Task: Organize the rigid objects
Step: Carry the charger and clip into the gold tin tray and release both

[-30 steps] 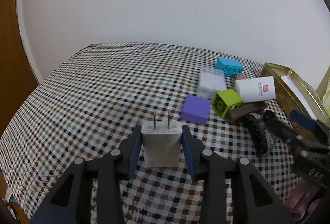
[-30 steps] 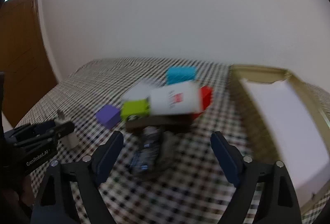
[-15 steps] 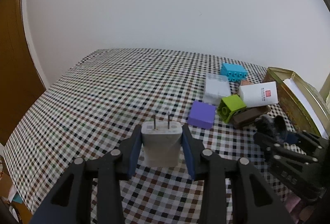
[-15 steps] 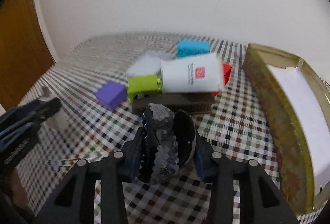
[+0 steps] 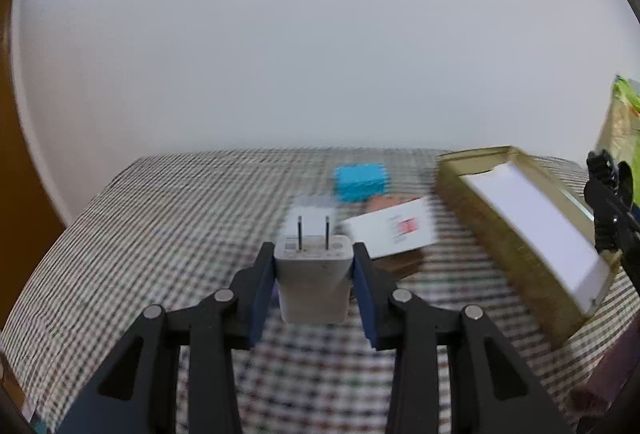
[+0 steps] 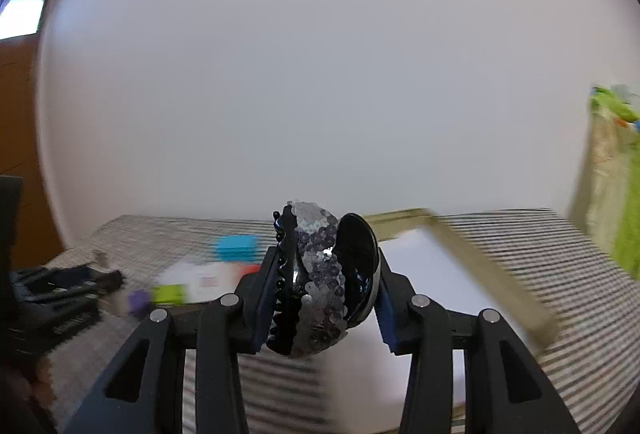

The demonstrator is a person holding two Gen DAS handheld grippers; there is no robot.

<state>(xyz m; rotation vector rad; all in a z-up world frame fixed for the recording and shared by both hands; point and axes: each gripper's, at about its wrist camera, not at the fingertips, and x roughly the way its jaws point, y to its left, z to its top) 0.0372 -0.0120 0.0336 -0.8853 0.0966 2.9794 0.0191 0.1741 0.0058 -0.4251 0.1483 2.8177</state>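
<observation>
Meanwhile the left gripper [image 5: 314, 274] clamps a white charger plug [image 5: 313, 284], and the right gripper [image 6: 323, 300] grips a sequined hair claw [image 6: 320, 282] above the gold box [image 6: 460, 246].

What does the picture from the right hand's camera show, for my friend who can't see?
The right gripper squeezes a black hair clip covered in silver sequins, held up in the air. Behind it sits an open gold box with a white inside on a checked tablecloth, with blurry colourful blocks to the left.
</observation>
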